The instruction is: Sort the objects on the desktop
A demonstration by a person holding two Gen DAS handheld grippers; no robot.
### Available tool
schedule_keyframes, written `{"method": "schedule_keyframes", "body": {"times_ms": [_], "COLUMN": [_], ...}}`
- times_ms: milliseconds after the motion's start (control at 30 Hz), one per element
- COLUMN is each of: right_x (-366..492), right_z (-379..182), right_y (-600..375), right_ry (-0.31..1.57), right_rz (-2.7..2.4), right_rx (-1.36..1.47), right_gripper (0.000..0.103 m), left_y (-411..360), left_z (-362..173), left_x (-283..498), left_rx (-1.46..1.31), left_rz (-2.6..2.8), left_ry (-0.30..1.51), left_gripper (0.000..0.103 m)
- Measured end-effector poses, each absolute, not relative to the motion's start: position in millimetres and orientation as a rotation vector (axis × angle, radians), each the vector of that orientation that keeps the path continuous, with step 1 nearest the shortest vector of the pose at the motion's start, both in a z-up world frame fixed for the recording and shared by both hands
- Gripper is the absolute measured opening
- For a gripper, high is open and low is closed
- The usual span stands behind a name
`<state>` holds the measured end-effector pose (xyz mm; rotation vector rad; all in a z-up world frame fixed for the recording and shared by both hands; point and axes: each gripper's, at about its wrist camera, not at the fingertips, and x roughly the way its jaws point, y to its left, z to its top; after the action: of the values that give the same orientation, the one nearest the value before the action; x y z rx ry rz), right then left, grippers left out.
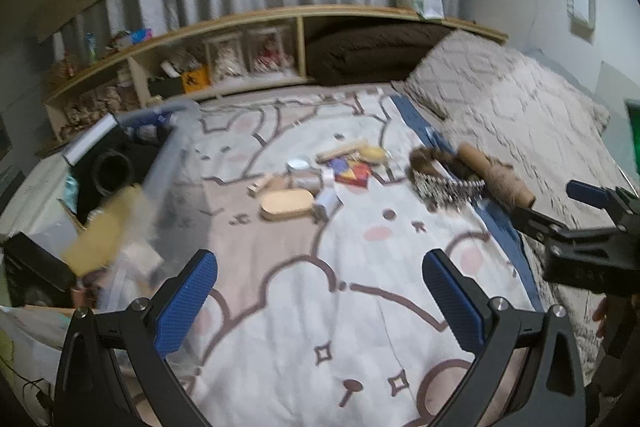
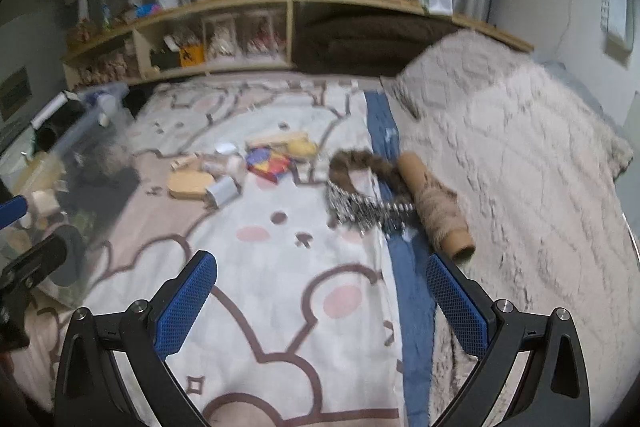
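Observation:
Small objects lie scattered mid-bed on a cartoon-print sheet (image 1: 320, 267): an oval wooden box (image 1: 286, 203), a colourful puzzle tile (image 1: 354, 173), a yellow piece (image 1: 374, 151), a white cap (image 1: 299, 164) and wooden sticks. To their right lie a twine spool (image 2: 436, 201), a brown furry band (image 2: 360, 163) and a metal chain heap (image 2: 360, 209). My left gripper (image 1: 320, 299) hangs open above the sheet, nothing between its blue pads. My right gripper (image 2: 322, 301) is open too, short of the spool. Its fingers (image 1: 588, 193) show at the right edge of the left wrist view.
A clear plastic bin (image 1: 132, 195) holding sorted items stands left of the bed. A wooden shelf (image 1: 280, 23) with boxes runs along the headboard. A fuzzy beige blanket (image 2: 520, 155) covers the right side. A blue strip (image 2: 408, 287) borders the sheet.

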<state>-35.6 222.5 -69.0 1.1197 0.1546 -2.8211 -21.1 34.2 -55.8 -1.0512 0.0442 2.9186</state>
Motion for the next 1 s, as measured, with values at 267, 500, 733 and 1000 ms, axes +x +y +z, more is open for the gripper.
{"method": "schedule_keyframes", "body": {"times_ms": [267, 500, 733, 1000], "right_x": [-72.8, -103.3, -125.4, -144.5], "right_z": [-106.5, -125.1, -133.8, -130.3], "right_y": [250.2, 271.7, 308.5, 355.3], "right_ry": [-0.015, -0.197, -0.453, -0.472], "right_rz": [-2.747, -2.770, -2.813, -2.961], "right_rx": [1.285, 1.239, 1.205, 1.221], "right_gripper": [0.103, 0.103, 0.103, 0.103], "left_y": [41.0, 25.9, 29.8, 35.6], "left_z": [-88.0, -114.4, -129.4, -144.1], "left_x": [-35.1, -48.3, -53.1, -61.6], "left_rx": [-1.159, -1.307, -1.357, -1.416], "left_rz": [2.824, 2.804, 2.778, 2.692], "left_ry": [-0.023, -0.209, -0.230, -0.268], "left_gripper": [0.103, 0.103, 0.103, 0.103]}}
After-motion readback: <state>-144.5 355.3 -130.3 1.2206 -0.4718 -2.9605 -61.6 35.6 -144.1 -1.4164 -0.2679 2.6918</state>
